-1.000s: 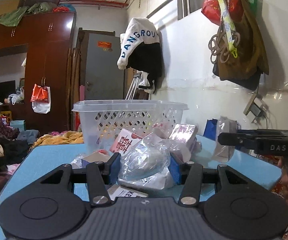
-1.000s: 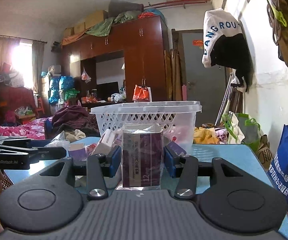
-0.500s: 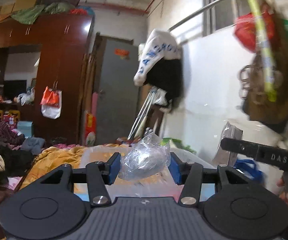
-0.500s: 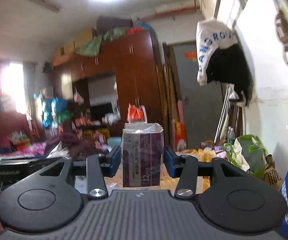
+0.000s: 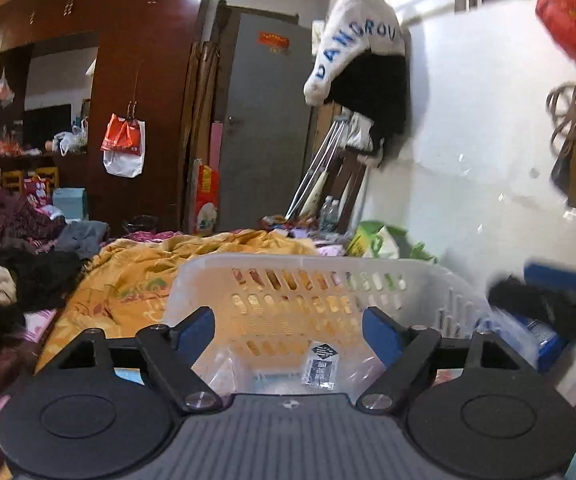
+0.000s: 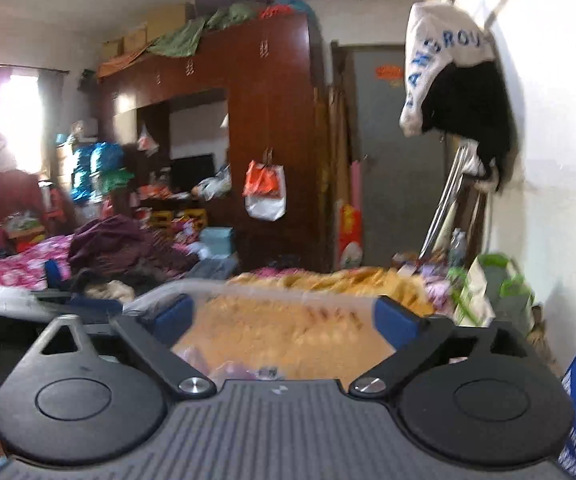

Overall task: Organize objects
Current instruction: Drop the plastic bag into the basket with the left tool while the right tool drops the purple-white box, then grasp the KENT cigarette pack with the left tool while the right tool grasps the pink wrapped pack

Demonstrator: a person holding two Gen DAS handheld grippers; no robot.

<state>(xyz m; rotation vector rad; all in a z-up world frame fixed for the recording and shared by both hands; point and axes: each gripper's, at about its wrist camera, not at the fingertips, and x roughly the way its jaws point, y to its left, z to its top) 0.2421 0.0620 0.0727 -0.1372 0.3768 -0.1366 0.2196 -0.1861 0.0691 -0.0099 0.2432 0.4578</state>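
Basket (image 5: 328, 280) sits just ahead of left tongs (image 5: 288, 332); clear bag with label (image 5: 320, 364) lies inside it. Bed blanket (image 5: 160, 264) behind basket, wardrobe (image 5: 128, 80) further back left, door (image 5: 264, 120) behind centre, wall (image 5: 488, 140) right.

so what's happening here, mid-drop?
Yes. A person holds both tools over the white basket. The left tool has just been opening, nothing between its pads; a clear plastic packet lies in the basket below it. The right tool has also just been opening and is empty.
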